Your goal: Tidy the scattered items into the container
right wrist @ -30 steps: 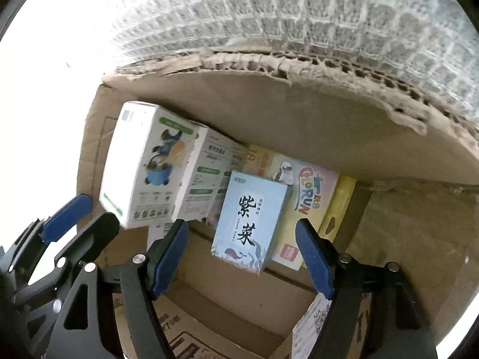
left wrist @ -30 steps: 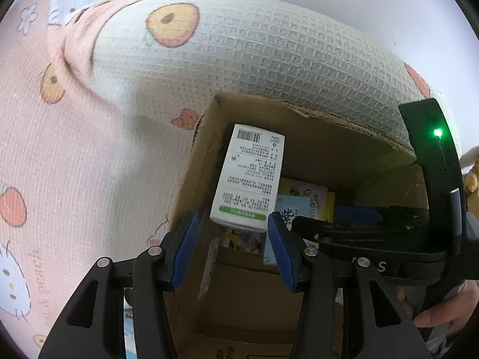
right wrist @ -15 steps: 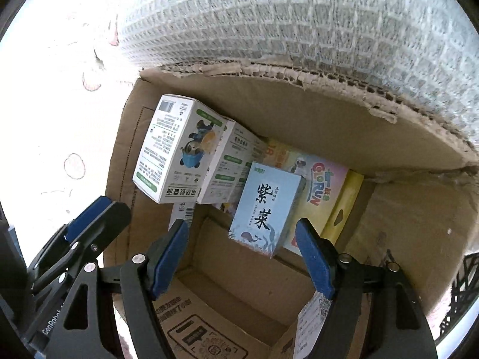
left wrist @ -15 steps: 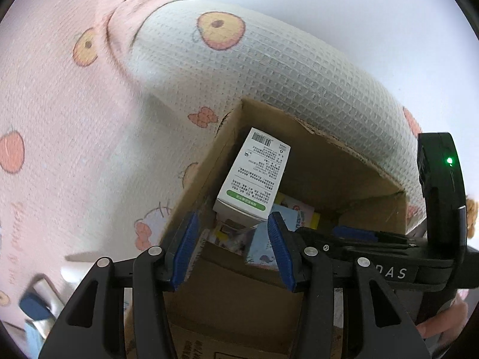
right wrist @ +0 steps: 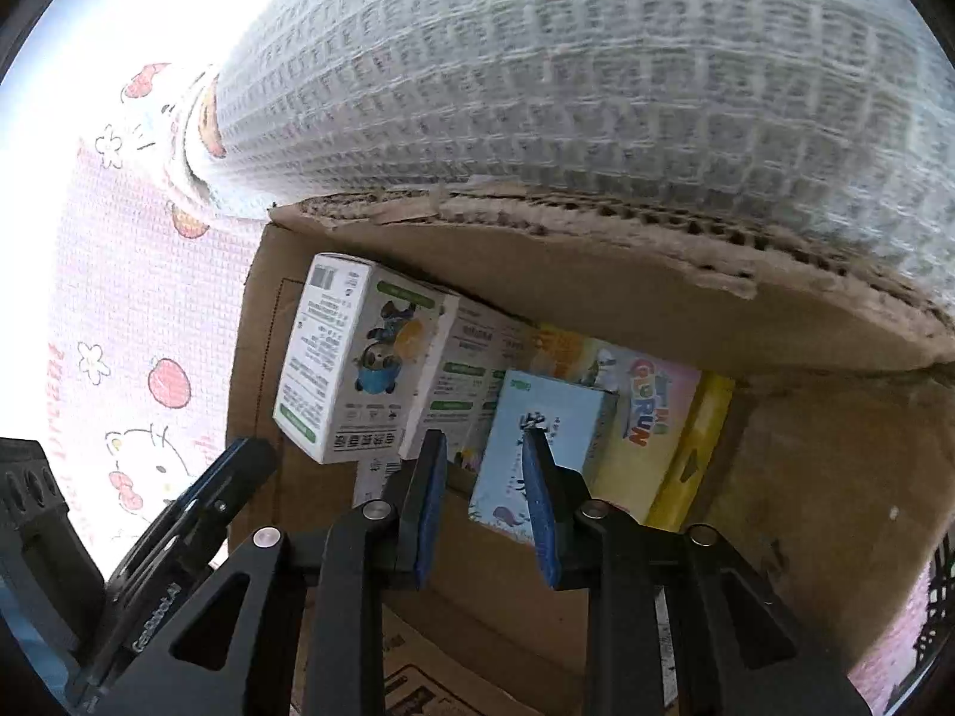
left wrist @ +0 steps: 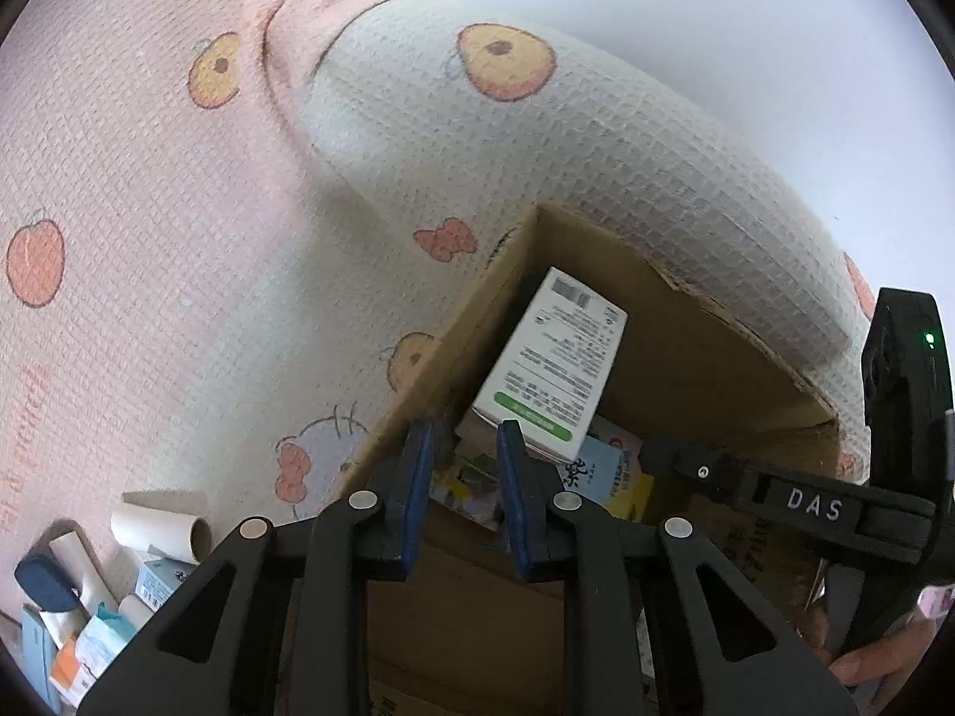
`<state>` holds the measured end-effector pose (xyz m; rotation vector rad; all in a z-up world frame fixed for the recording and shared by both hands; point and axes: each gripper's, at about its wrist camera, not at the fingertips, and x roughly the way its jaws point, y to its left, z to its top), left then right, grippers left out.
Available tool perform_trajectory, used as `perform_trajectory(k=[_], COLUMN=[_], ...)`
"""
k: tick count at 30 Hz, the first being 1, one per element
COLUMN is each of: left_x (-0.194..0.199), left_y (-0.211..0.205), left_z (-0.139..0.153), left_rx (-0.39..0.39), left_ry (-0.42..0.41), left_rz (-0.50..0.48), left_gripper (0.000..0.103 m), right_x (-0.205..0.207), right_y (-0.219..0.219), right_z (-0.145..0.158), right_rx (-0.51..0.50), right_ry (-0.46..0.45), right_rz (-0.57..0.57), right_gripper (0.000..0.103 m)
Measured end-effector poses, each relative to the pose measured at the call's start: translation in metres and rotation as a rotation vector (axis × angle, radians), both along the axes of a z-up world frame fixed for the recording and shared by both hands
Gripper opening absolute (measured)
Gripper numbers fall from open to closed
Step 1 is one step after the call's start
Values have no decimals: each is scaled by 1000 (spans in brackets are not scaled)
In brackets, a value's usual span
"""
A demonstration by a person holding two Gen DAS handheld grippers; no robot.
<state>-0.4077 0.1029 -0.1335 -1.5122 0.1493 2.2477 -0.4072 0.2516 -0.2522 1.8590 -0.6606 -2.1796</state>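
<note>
An open cardboard carton point(left wrist: 674, 352) point(right wrist: 597, 298) stands on a pink cartoon mat point(left wrist: 149, 298). Inside it a white box with a green stripe point(left wrist: 552, 364) point(right wrist: 358, 364) leans against the left wall, beside a light blue box point(right wrist: 543, 435) and a yellow pack point(right wrist: 650, 423). My left gripper point(left wrist: 464, 435) hovers over the carton's near left corner, its jaws closing with nothing between them. My right gripper point(right wrist: 483, 441) hangs over the carton too, jaws closing on empty air in front of the light blue box. Each gripper shows in the other's view.
Several scattered items point(left wrist: 77, 626) and a cardboard tube point(left wrist: 161, 531) lie on the mat at the lower left. A rolled white waffle-textured mat point(left wrist: 567, 137) point(right wrist: 597, 71) presses against the carton's far wall. A hand point(left wrist: 877, 656) holds the right gripper.
Both pairs of jaws have narrowed a lot. The left view has rolled and drawn back, bringing the scattered items into sight. The white box stays leaning in the carton.
</note>
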Motion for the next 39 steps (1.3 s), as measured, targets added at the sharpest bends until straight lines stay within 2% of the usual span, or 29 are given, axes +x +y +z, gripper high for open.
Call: perform_trajectory(k=[6, 8, 9, 14, 17, 19, 22, 26, 32, 39], left_x=[-12, -21, -24, -26, -26, -23, -23, -19, -17, -10], left_y=[10, 18, 22, 40, 51, 53, 52, 52, 50, 49], left_z=[19, 19, 20, 11, -2, -1, -1, -2, 1, 4], left_rx=[20, 11, 6, -36, -63, -44, 7, -35, -66, -108], left_ry=[50, 46, 45, 43, 21, 27, -31, 2, 5, 46], left_rz=[-35, -58, -62, -98, -131, -143, -143, -162, -159, -150], left_gripper=[24, 21, 15, 13, 13, 12, 12, 12, 12, 13], right_x=[-1, -1, -1, -4, -6, -7, -8, -7, -7, -6], right_y=[-8, -11, -13, -19, -19, -21, -24, -27, -32, -36], right_z=[-1, -2, 2, -3, -5, -6, -7, -8, -10, -7], right_rx=[13, 24, 32, 57, 28, 25, 14, 4, -10, 12], right_ry=[23, 27, 35, 41, 33, 36, 35, 38, 29, 30], right_rz=[3, 10, 16, 35, 31, 44, 59, 64, 81, 103], right_gripper=[24, 24, 24, 24, 24, 24, 24, 24, 24, 24])
